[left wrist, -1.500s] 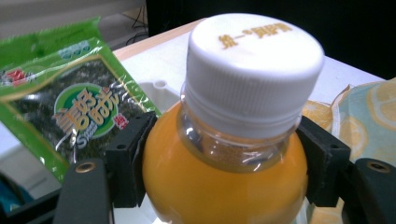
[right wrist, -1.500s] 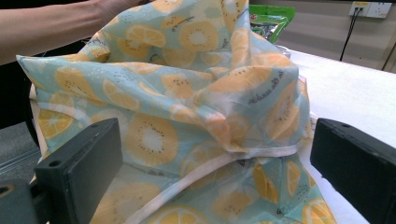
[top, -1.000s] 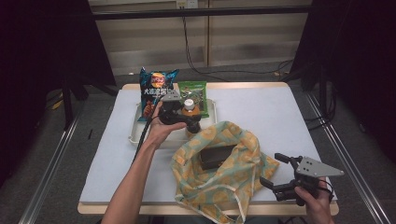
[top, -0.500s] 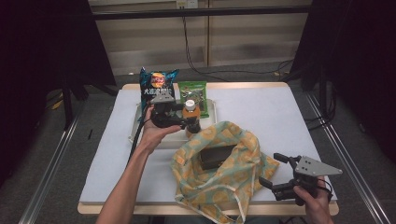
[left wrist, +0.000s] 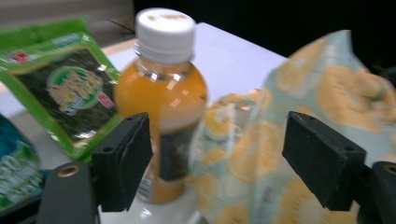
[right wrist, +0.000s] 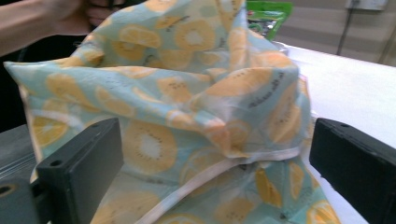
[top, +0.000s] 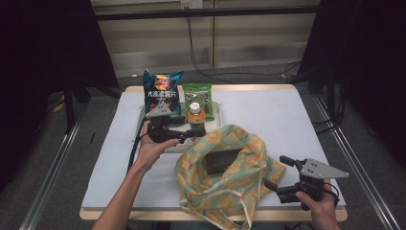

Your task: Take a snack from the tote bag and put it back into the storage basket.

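Note:
An orange juice bottle [top: 196,118] [left wrist: 161,100] with a white cap stands upright in a white tray [top: 217,115]. My left gripper [top: 184,135] [left wrist: 224,163] sits just left of it, jaws pointing at it. They stand open and have just been closing a little. The bottle stands just past the left pad [left wrist: 125,165], and neither pad touches it. A fruit-print cloth bag [top: 230,177] [left wrist: 299,116] [right wrist: 187,93] lies open at the table's middle front with a dark box [top: 222,161] inside. My right gripper [top: 276,171] [right wrist: 217,168] is open at the bag's right edge, with cloth between its jaws but not pinched.
A blue chip bag [top: 163,91] and a green snack bag [top: 198,96] [left wrist: 70,88] [right wrist: 268,14] stand at the tray's back. The white table top [top: 268,115] is bare to the right. A person's arm [top: 139,177] reaches in from the front left.
My left gripper has drawn back from the bottle, towards the person and a little left. The bottle stays upright in the tray. The right gripper has not moved.

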Demonstrator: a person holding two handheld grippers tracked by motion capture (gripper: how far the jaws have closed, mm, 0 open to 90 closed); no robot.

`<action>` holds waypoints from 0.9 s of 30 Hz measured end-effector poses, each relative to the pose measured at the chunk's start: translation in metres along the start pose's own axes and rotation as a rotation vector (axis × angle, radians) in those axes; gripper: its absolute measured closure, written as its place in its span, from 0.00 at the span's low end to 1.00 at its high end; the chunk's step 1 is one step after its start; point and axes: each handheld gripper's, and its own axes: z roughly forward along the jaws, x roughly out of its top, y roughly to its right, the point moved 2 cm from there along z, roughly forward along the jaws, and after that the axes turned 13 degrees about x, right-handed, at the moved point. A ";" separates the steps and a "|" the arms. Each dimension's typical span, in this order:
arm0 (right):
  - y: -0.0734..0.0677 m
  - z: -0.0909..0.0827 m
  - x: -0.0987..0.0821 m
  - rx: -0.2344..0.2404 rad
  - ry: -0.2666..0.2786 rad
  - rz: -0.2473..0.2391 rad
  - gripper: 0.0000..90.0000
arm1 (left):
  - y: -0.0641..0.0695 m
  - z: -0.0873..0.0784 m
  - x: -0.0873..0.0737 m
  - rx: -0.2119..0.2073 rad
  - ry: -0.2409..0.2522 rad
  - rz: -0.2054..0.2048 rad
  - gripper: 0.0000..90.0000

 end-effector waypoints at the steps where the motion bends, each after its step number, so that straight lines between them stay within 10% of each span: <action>1: -0.001 0.000 0.001 0.001 0.003 0.006 0.04 | 0.001 -0.002 0.000 0.010 0.000 0.006 0.29; 16: 0.002 0.002 0.016 0.031 -0.009 0.037 0.18 | 0.033 -0.054 -0.004 -0.051 0.030 0.016 0.37; 27: 0.020 0.027 0.038 -0.012 -0.058 0.010 0.21 | 0.077 -0.057 -0.011 -0.113 0.023 0.058 0.27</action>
